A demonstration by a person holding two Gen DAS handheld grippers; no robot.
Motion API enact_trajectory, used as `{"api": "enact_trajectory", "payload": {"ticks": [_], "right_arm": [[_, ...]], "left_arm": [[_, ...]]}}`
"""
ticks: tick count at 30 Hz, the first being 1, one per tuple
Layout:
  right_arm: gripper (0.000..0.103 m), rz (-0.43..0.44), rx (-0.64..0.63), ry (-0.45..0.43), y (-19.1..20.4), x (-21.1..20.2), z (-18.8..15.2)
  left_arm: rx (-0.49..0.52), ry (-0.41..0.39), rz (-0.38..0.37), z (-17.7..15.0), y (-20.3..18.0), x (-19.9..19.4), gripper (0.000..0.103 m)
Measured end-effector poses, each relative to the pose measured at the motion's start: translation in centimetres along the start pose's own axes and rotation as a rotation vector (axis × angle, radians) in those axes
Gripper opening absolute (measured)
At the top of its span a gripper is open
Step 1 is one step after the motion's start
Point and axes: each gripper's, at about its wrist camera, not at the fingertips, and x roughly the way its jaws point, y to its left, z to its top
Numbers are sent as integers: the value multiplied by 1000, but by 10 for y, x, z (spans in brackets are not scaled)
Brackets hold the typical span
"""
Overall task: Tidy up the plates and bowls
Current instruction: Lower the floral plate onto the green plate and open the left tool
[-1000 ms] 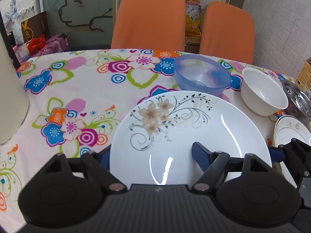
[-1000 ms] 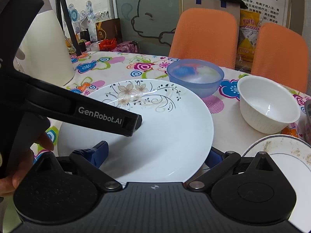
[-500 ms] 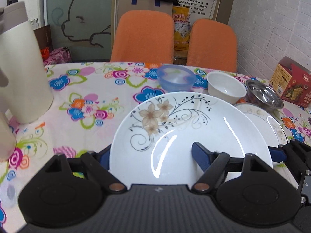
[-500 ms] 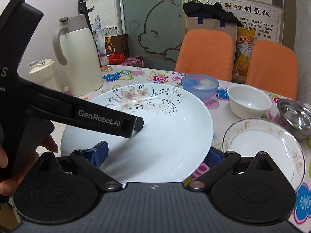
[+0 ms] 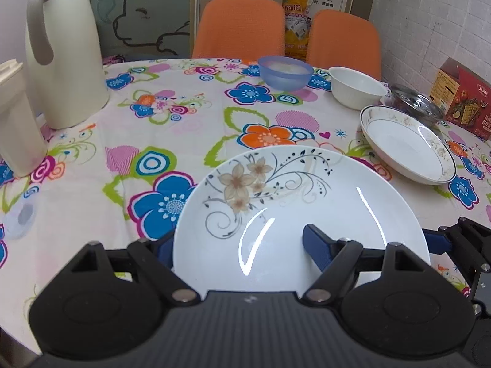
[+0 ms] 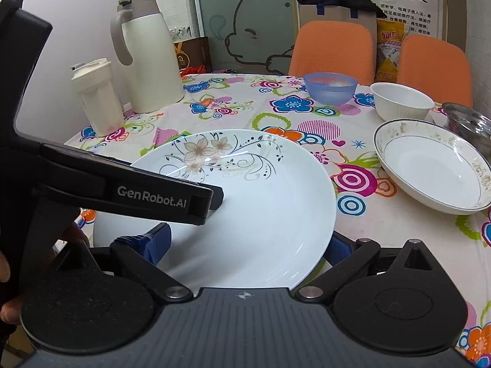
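White porcelain with a brown flower print, the floral plate [image 5: 294,214] is held above the tablecloth [image 5: 184,122] by both claws at once. The left gripper [image 5: 236,245] pinches its near rim, one blue pad on top of the plate and the other under the edge; the right gripper [image 6: 245,242] holds the same rim from the other side, with one pad above and one below. Both claws are therefore narrow, closed on the thin edge. I judge the risk to be here: the glazed rim is smooth and the plate hangs far in front of the pads, so a small tilt, or the two hands pulling apart, can let it slip and fall. Ahead and to the right of the claws lies the rimmed plate [image 6: 432,168], probably the stacking place; a hard landing can chip it. Further ahead stand the white bowl [image 6: 402,101], the blue bowl [image 6: 330,89] and the steel bowl [image 6: 469,128].
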Motion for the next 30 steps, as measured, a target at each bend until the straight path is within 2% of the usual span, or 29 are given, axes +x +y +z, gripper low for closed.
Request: {"api": "enact_trajectory", "payload": {"ticks": [4,7,13,17,21,30], "right_arm": [[87,5,-11,14,1,4,-4],[87,-8,-10,-13,1,-2,-5],[88,-65,6,-120,-8,-26,0],[88,-56,79,-146,-26,-41,-6],[88,-58,194,-130,-49,-51,-21],[89,-163,290,-152,-72,-94,-60]], "left_arm": [[-2,6,-3,-1,5,6,80],[-19,13,-18,-4,10,9,84],[-16,-85,1,1,12,-14,92],[-23,-131,-1,4,13,-32,94],[-35,-129,-38,1,8,-39,94],[3,-121,-122,-17,-30,-54,98]]}}
